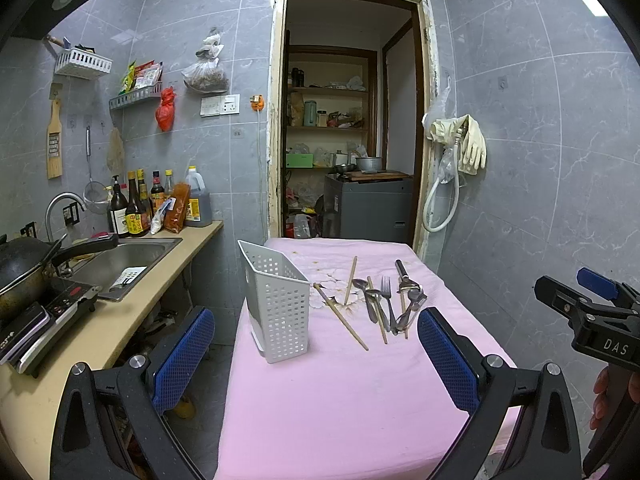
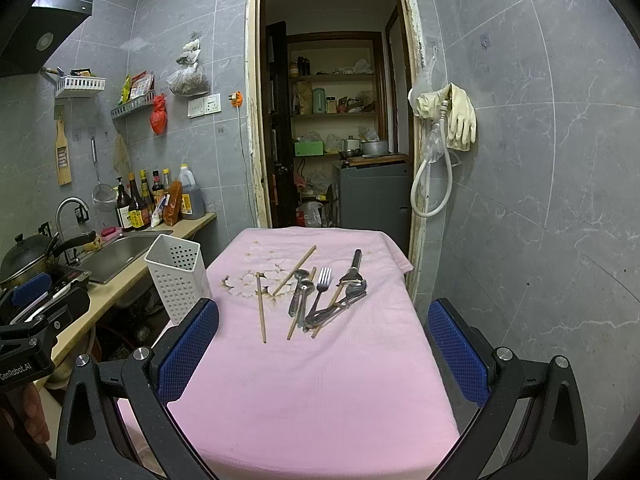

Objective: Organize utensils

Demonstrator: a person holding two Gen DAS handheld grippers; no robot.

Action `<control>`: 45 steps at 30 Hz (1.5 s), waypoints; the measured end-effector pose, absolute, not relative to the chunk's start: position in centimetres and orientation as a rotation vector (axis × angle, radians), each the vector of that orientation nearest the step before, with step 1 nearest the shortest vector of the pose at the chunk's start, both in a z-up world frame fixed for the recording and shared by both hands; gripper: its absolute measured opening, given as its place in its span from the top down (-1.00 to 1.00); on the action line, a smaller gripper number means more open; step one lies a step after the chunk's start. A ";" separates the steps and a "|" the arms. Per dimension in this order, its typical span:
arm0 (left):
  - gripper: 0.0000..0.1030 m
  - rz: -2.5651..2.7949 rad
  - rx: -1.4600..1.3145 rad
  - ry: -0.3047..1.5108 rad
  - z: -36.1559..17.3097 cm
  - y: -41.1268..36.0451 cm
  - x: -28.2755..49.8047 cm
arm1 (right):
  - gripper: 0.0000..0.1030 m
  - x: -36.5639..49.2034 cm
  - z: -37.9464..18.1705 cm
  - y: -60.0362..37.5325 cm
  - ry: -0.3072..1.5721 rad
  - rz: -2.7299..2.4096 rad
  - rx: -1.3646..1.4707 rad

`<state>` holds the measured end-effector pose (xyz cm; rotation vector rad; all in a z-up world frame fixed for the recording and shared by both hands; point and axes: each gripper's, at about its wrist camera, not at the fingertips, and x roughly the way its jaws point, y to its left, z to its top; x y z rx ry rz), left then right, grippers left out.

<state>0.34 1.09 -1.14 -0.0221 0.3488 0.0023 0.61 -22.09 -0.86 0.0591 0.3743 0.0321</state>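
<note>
You are standing at the near end of a small table covered with a pink cloth (image 2: 320, 392), holding a gripper in each hand. Neither one has touched anything, so the task appears to be at its very start.

Your left gripper (image 1: 316, 356) hangs above the near part of the table with its blue-padded fingers (image 1: 182, 354) spread wide and nothing between them. Your right gripper (image 2: 324, 348) is likewise wide open and empty, aimed down the middle of the table.

The utensils lie in a loose heap on the far half of the cloth. From left to right in the right wrist view: one wooden chopstick (image 2: 261, 307) lying alone, a second chopstick (image 2: 295, 269) angled away across a flower print, two metal spoons (image 2: 301, 288) side by side, a fork (image 2: 320, 290), and a tangle of more cutlery topped by a dark-handled tool, possibly a peeler (image 2: 352, 270). Further chopsticks poke out from under the metal pieces.

The white perforated utensil holder (image 1: 276, 304) stands upright at the left edge of the table, near the pile but apart from it, and looks empty from here.

The next move calls for bringing one gripper forward and low over a single piece. The lone chopstick on the left seems the easiest choice, since nothing overlaps it. It lies flat on soft cloth, so the fingers will likely need to straddle it closely before closing.
</note>
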 end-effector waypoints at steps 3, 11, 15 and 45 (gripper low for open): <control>-0.99 0.003 -0.022 0.350 -1.2 1.1 0.4 | -0.98 0.6 -0.8 -22.1 0.374 0.031 0.058; -0.99 0.002 -0.023 0.353 -1.7 1.0 0.6 | -0.98 0.5 -1.2 -21.9 0.376 0.027 0.059; -0.99 0.003 -0.023 0.355 -1.9 1.1 0.7 | -0.98 0.6 -1.5 -21.9 0.379 0.018 0.066; -0.99 -0.051 0.010 0.313 -0.2 -2.3 10.2 | -0.98 9.1 1.3 -24.4 0.329 -0.082 0.069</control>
